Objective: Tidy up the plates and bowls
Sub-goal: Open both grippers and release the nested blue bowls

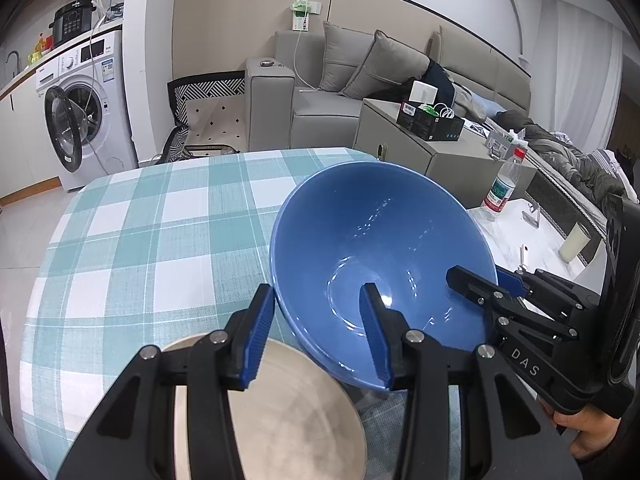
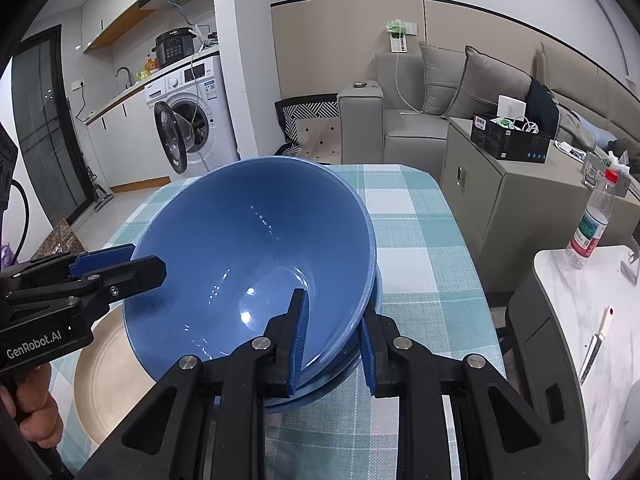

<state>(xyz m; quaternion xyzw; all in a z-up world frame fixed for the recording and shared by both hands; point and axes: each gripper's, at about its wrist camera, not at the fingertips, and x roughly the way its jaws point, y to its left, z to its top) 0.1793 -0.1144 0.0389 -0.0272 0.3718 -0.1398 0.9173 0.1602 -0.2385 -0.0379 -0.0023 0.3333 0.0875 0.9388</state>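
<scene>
A blue bowl point(image 1: 376, 248) is held tilted above the checked tablecloth, with one gripper on each side of its rim. My left gripper point(image 1: 320, 332) has its blue pads astride the bowl's left rim, one finger inside and one outside. My right gripper point(image 2: 334, 340) grips the right rim the same way; the bowl point(image 2: 248, 256) sits in a second blue bowl point(image 2: 344, 372) whose rim shows beneath it. A beige plate point(image 1: 280, 412) lies on the table under my left gripper and shows in the right wrist view point(image 2: 104, 376) too.
The table with the teal checked cloth point(image 1: 152, 248) has its far edge near a grey sofa point(image 1: 328, 92). A white side table point(image 2: 580, 320) stands to the right with a water bottle point(image 2: 592, 224) and a knife point(image 2: 598, 344). A washing machine point(image 1: 80, 108) stands at the left.
</scene>
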